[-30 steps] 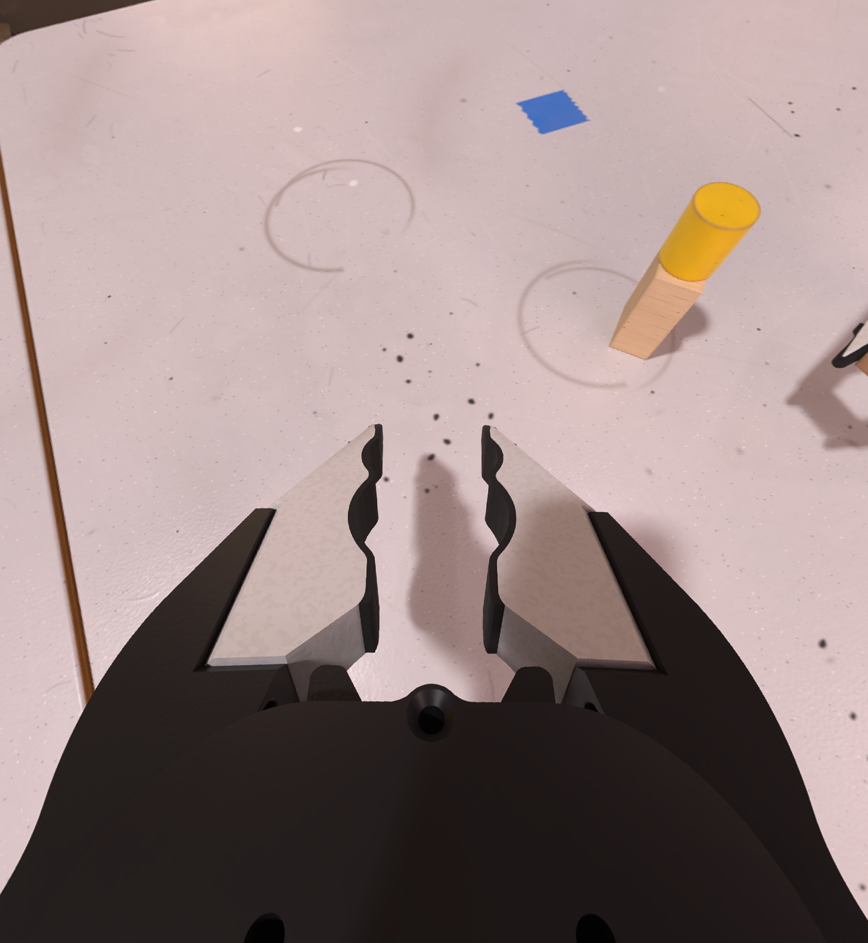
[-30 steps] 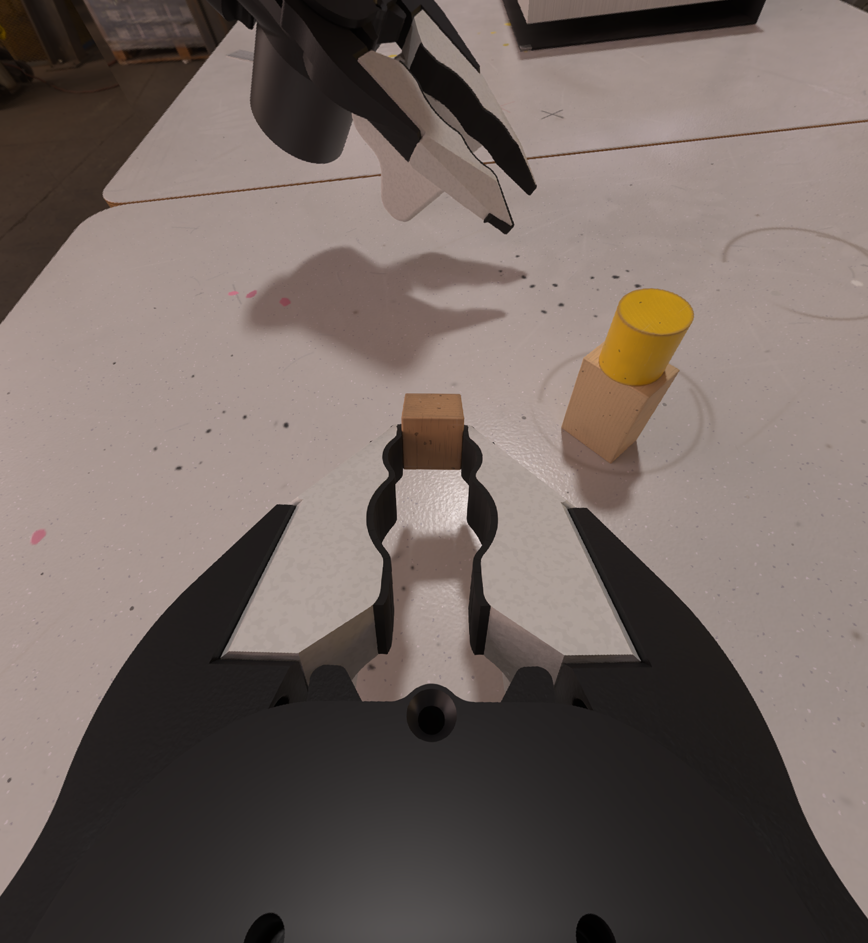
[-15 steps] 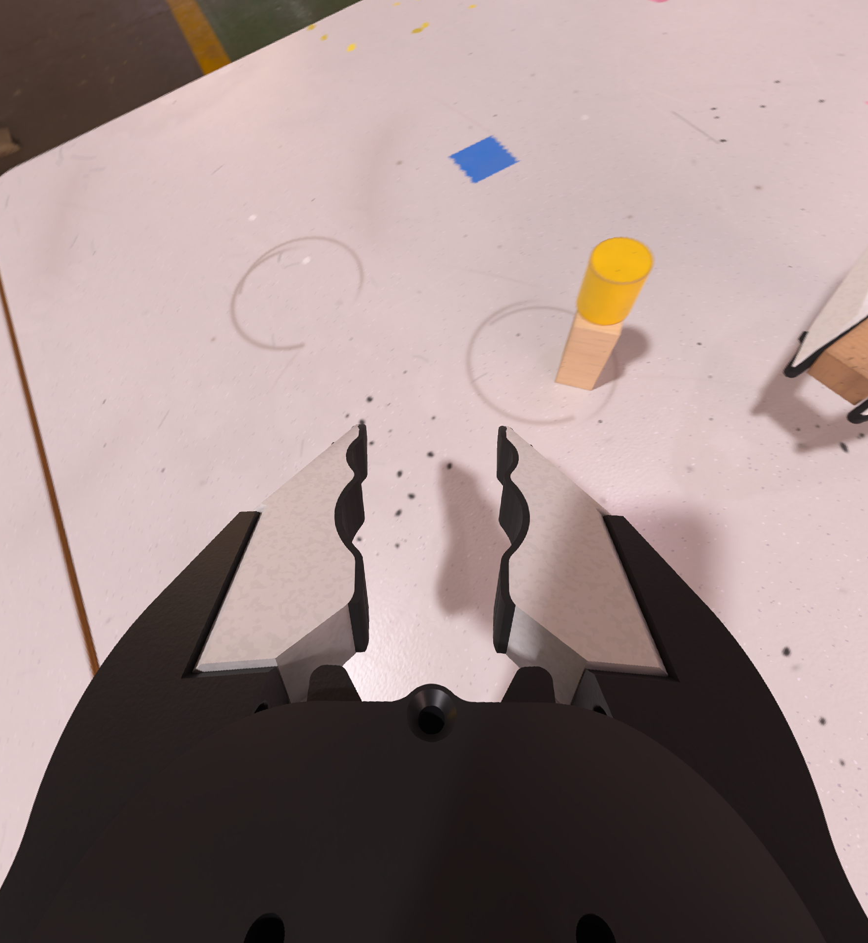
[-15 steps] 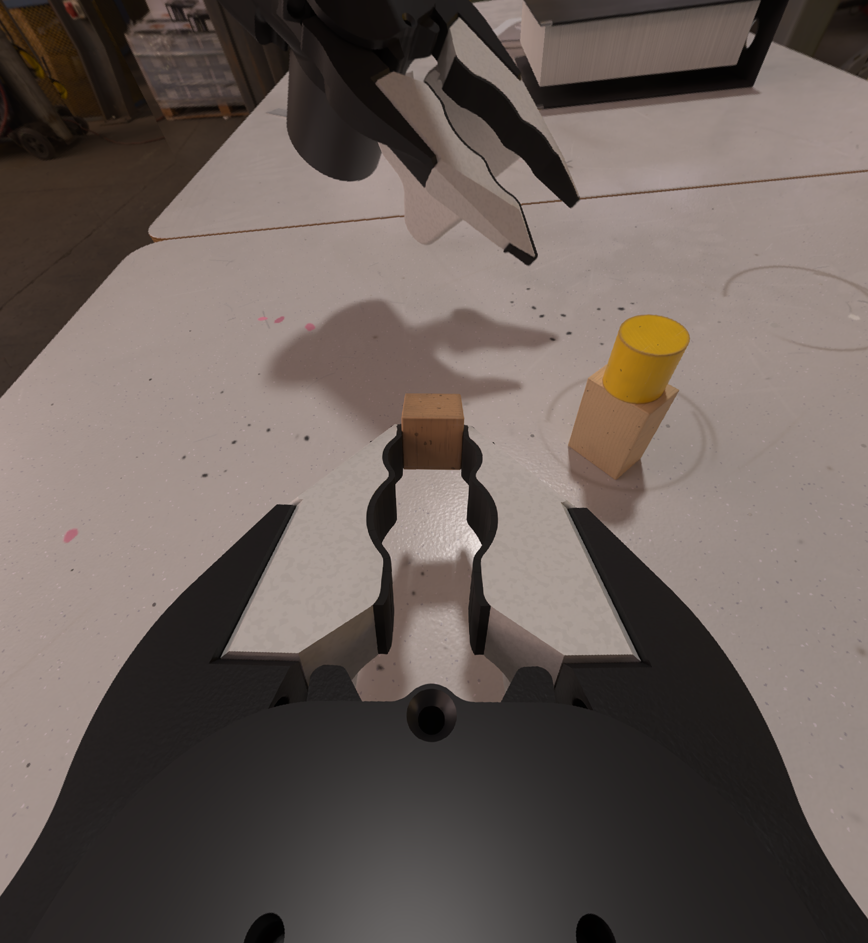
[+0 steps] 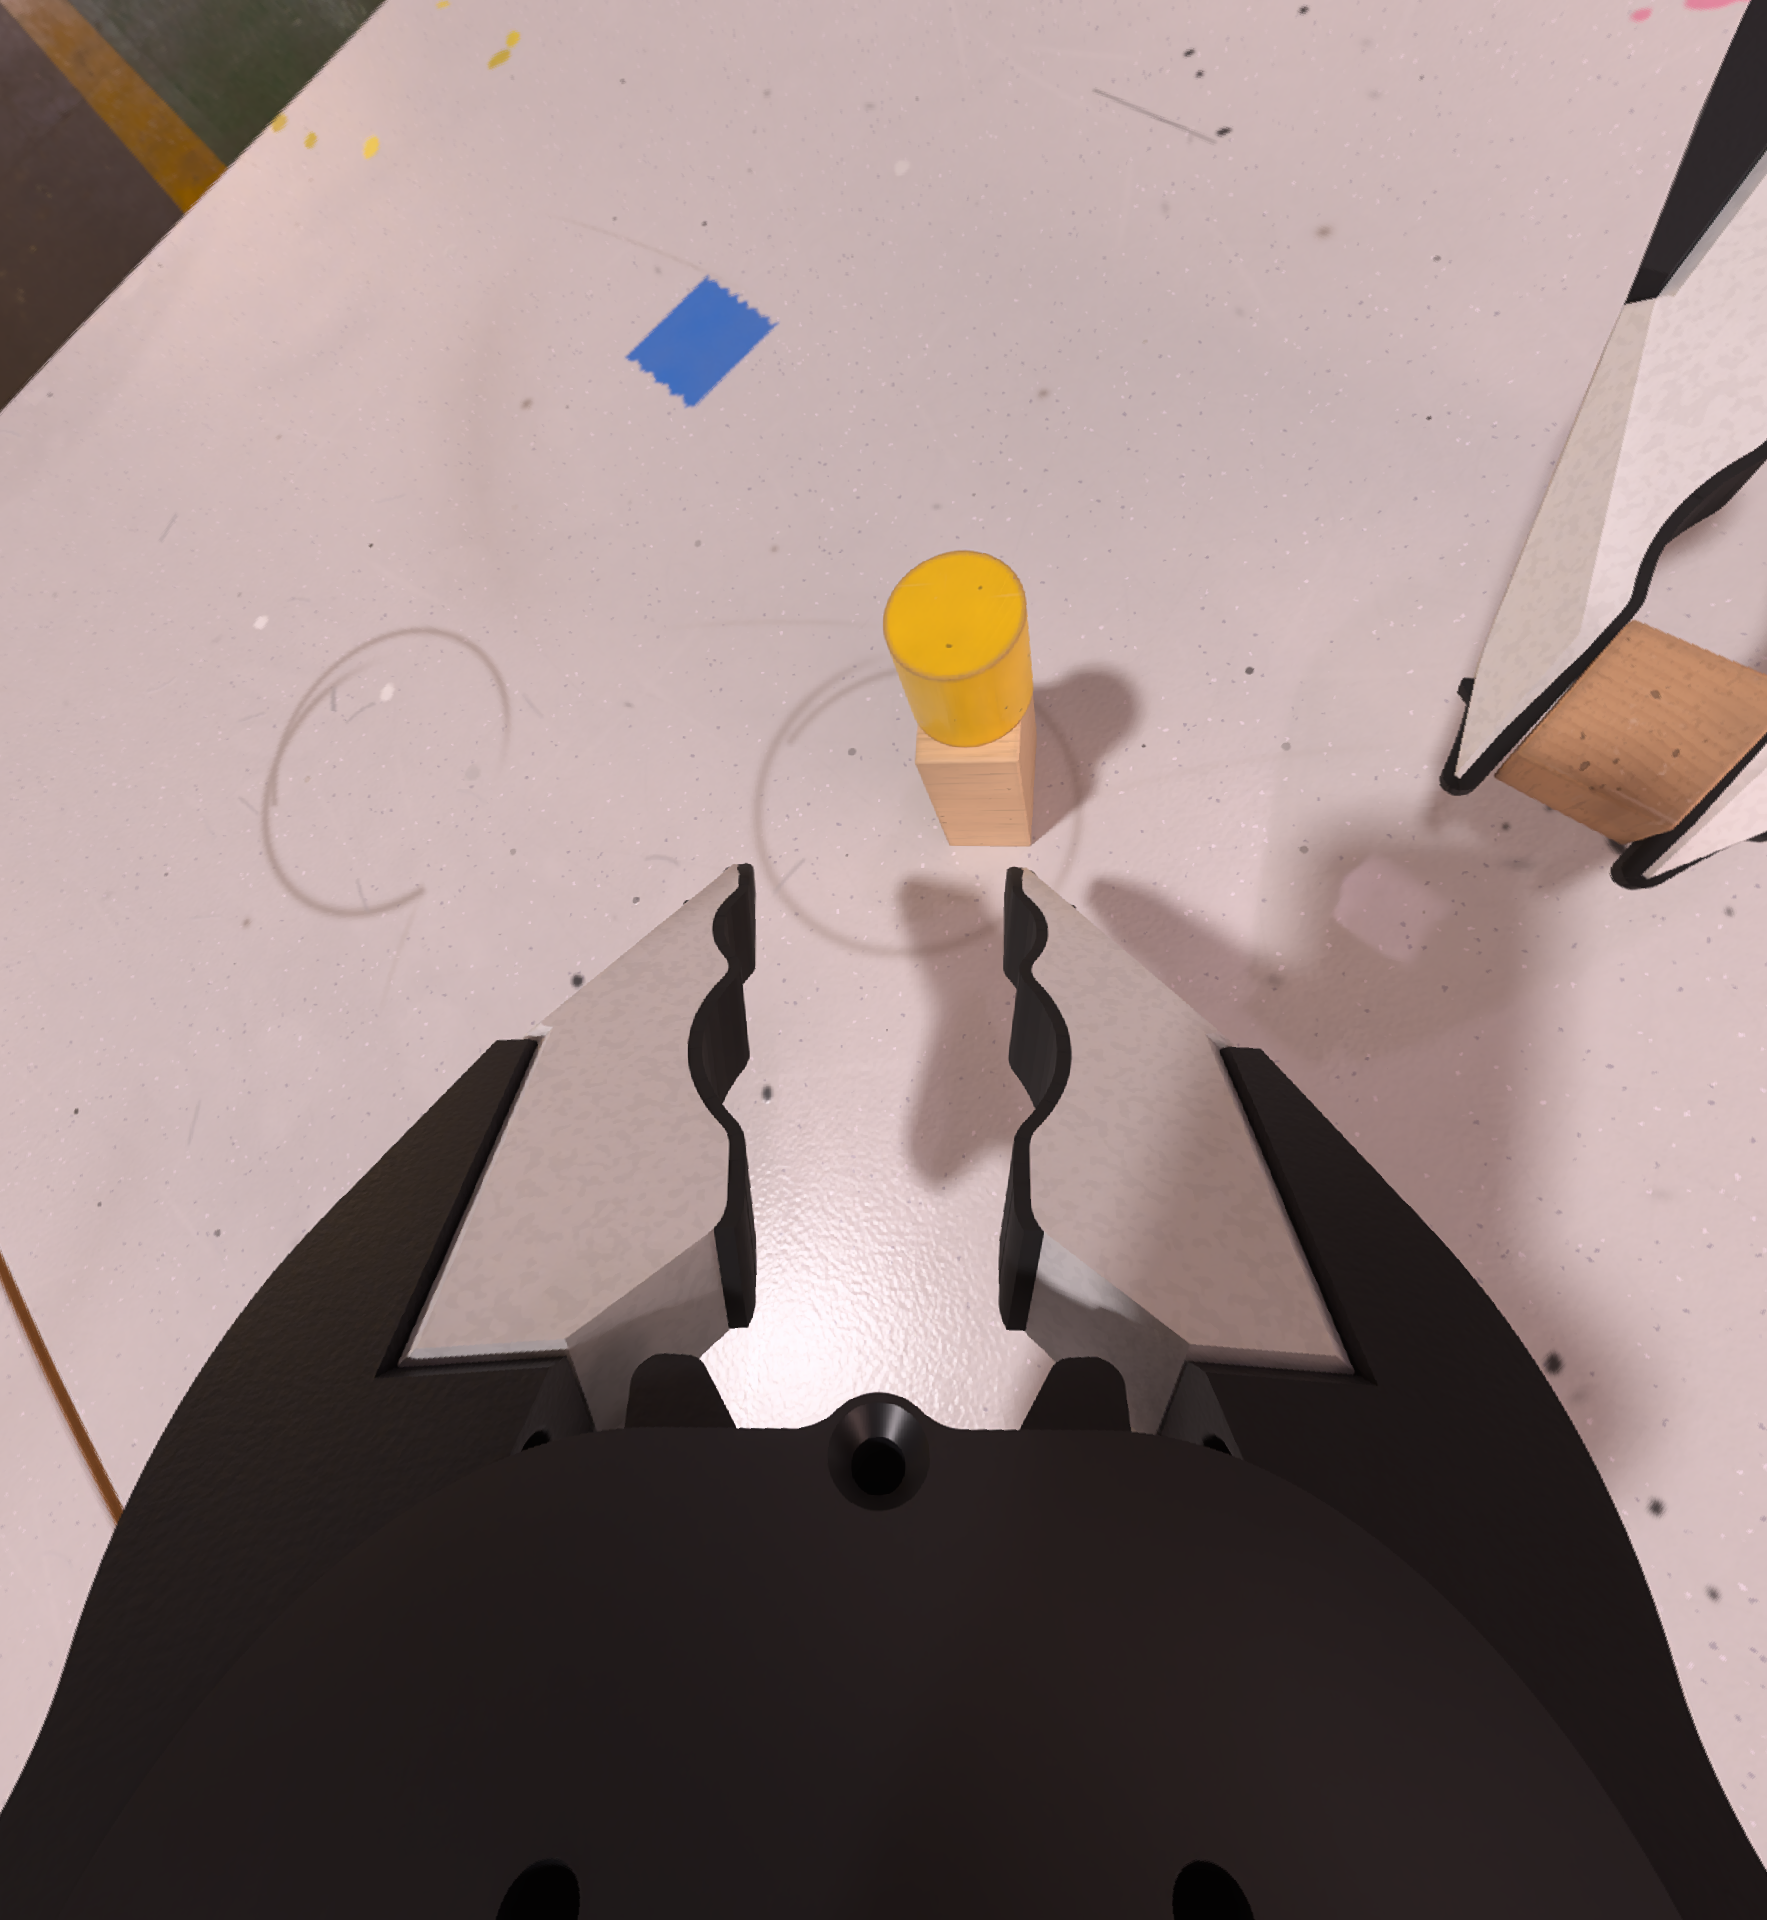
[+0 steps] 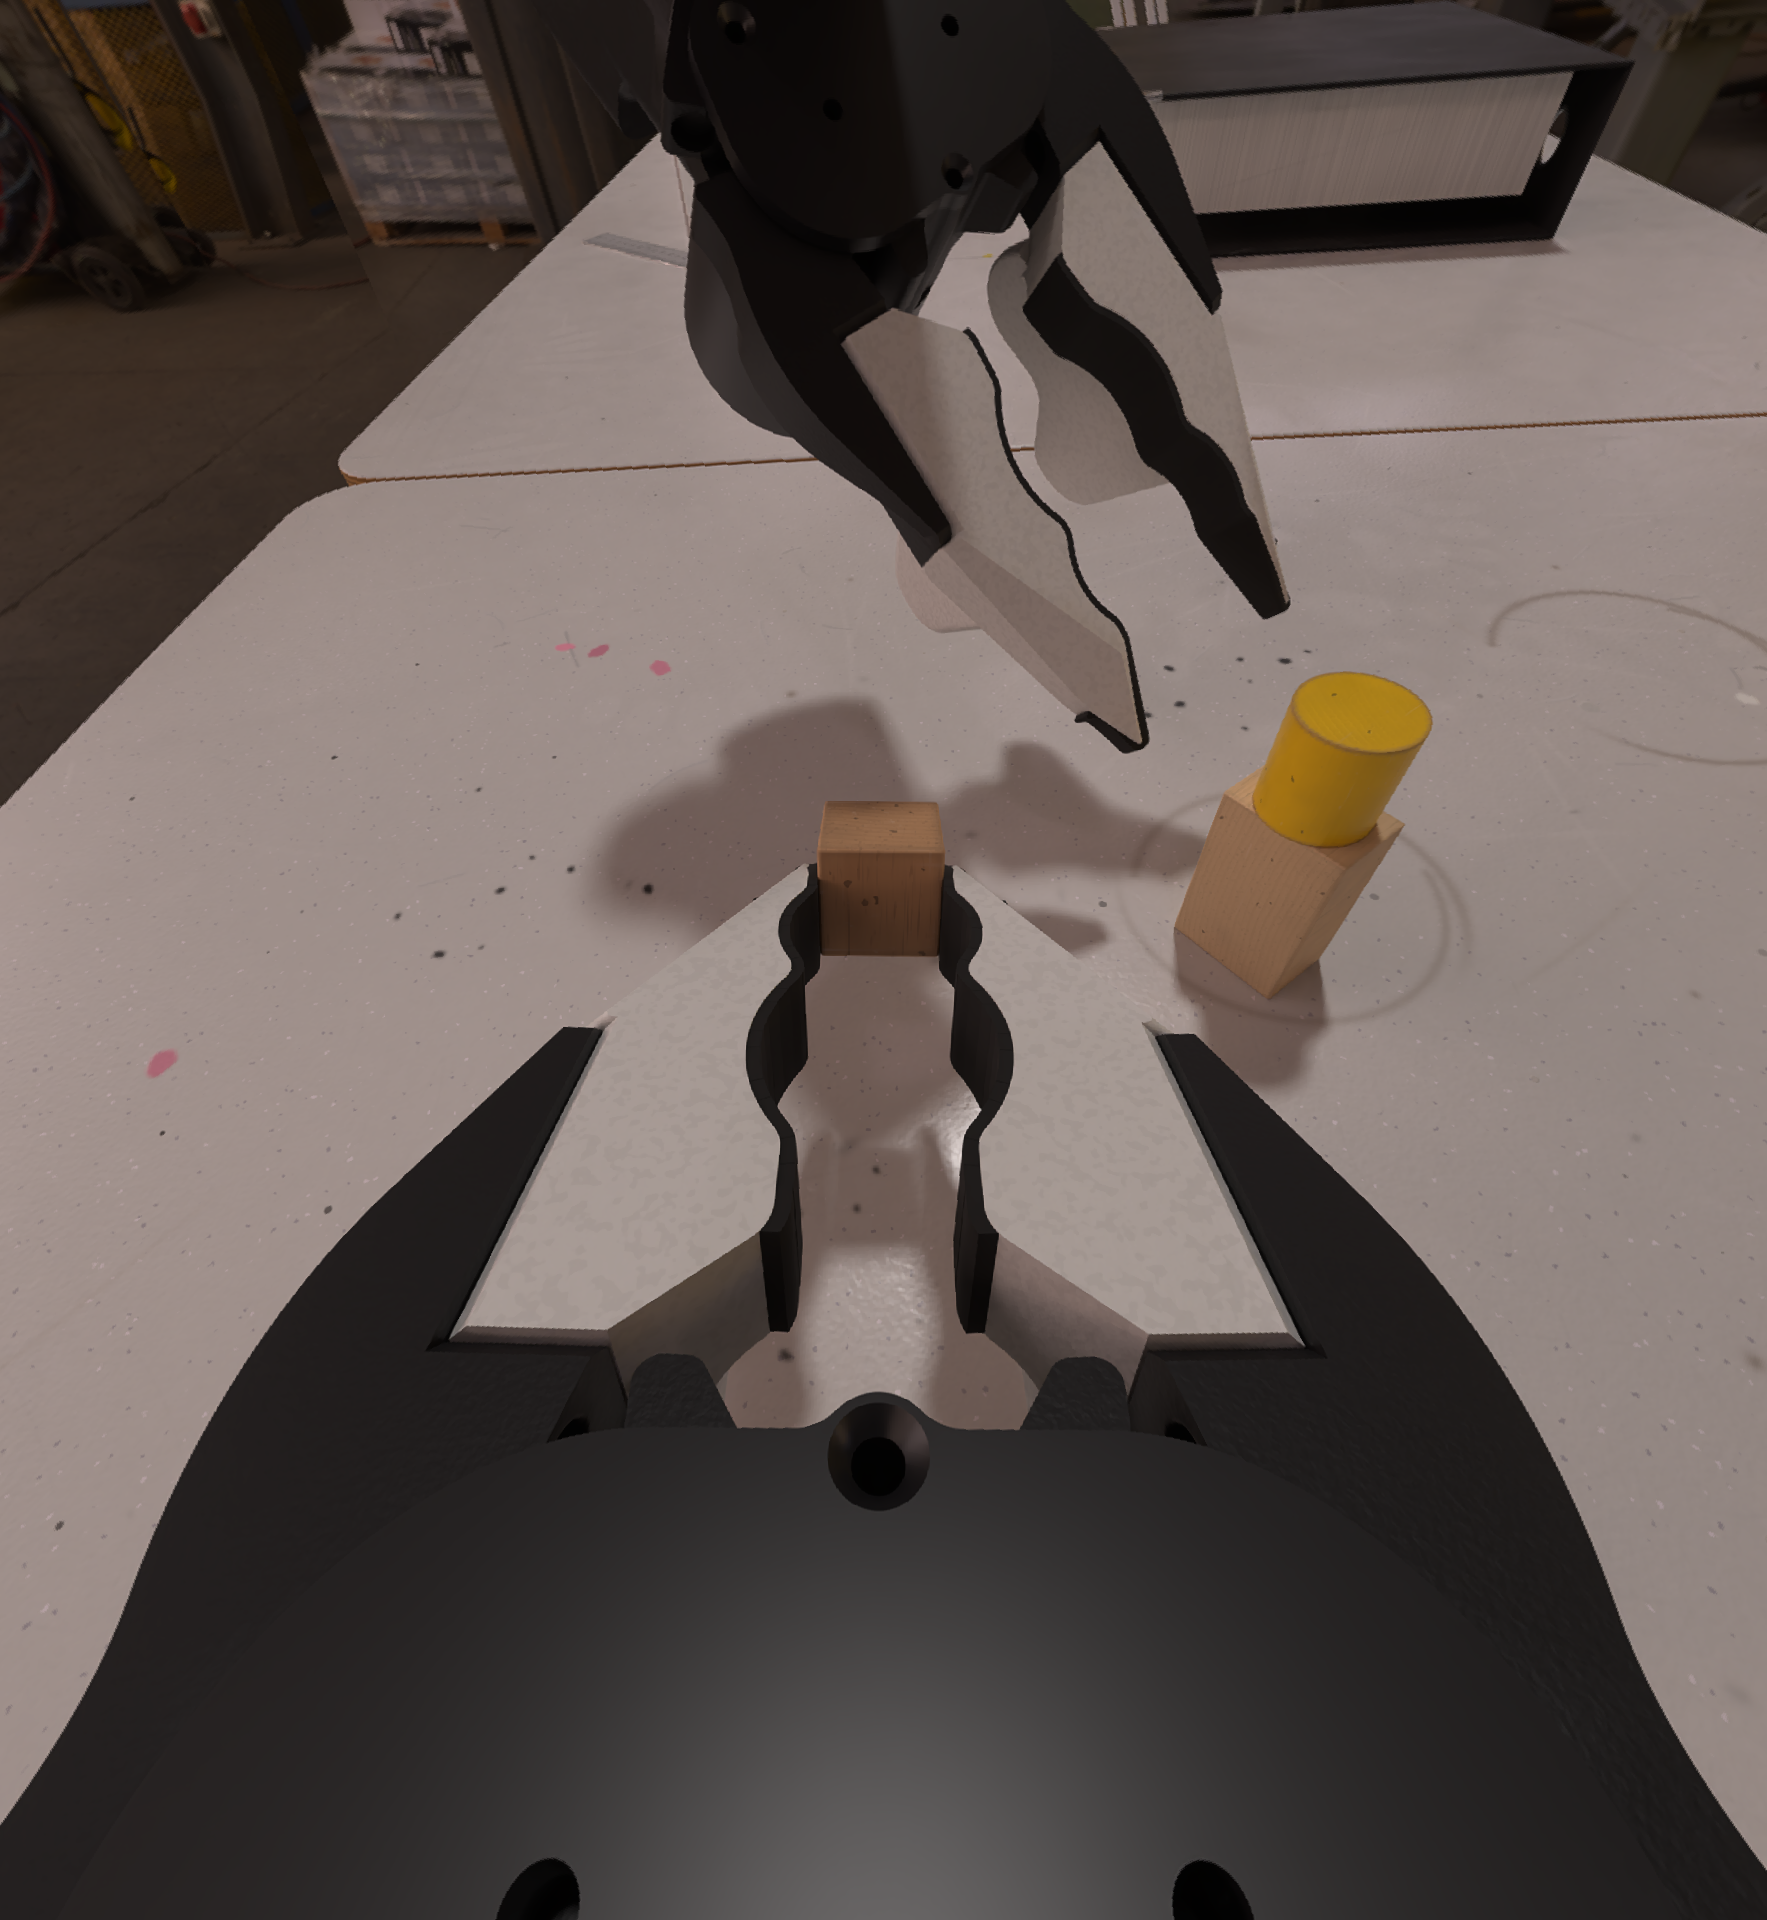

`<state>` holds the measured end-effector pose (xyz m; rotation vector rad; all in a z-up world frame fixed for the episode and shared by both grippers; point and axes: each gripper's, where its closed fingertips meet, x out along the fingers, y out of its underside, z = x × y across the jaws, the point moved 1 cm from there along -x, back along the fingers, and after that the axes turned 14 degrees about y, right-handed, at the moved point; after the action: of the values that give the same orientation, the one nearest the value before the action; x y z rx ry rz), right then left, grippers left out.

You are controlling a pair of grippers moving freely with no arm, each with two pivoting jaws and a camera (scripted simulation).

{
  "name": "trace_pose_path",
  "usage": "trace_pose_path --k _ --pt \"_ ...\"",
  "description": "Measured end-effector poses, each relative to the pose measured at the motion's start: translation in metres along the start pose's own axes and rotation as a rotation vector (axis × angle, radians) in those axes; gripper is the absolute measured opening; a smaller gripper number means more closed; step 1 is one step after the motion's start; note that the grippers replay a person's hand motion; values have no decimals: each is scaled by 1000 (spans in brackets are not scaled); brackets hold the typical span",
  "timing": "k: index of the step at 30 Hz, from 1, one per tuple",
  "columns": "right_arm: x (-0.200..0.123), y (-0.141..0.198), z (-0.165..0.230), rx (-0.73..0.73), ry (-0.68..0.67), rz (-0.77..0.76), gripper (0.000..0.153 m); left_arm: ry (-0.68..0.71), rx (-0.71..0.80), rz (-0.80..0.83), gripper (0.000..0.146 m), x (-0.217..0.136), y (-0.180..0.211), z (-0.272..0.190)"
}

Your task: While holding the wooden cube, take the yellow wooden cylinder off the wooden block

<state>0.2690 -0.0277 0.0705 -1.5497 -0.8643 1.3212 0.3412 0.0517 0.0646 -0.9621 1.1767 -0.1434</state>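
Yellow wooden cylinder [image 5: 957, 644] seen atop pale tan wooden block [image 5: 974, 795]. Darker brown, speckled wooden cube [image 6: 878, 894] shown between white-faced, black-edged right tongs [image 6: 879, 899]. Left tongs [image 5: 879, 883] coloured alike, body black. Off-white tabletop [image 5: 1274, 312] flecked with black specks, grey ring marks; blue tape patch [image 5: 702, 340] noted.

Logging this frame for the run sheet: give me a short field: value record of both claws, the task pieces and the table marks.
left claw: open, empty, above the table, pointing at the stack
right claw: shut on the wooden cube, cube at the fingertips
yellow cylinder: upright on the wooden block, untouched
wooden block: standing on the white table, inside a faint ring mark
blue tape patch: beyond the stack
task state: cube held, cylinder not yet lifted
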Motion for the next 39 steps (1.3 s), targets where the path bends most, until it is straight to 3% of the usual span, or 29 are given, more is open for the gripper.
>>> trace_pose_path --k 13,17,22,39 --pt "-1 -1 -1 5 0 -5 21 79 55 -4 45 25 -35 -12" --pt "-1 -1 -1 2 0 -8 21 50 58 21 31 29 -36 -7" --pt "-1 -1 -1 3 -3 -6 21 54 22 -11 30 25 -36 -5" --pt "-2 -1 -3 35 -15 -8 21 18 -162 -308 30 -5 -13 5"
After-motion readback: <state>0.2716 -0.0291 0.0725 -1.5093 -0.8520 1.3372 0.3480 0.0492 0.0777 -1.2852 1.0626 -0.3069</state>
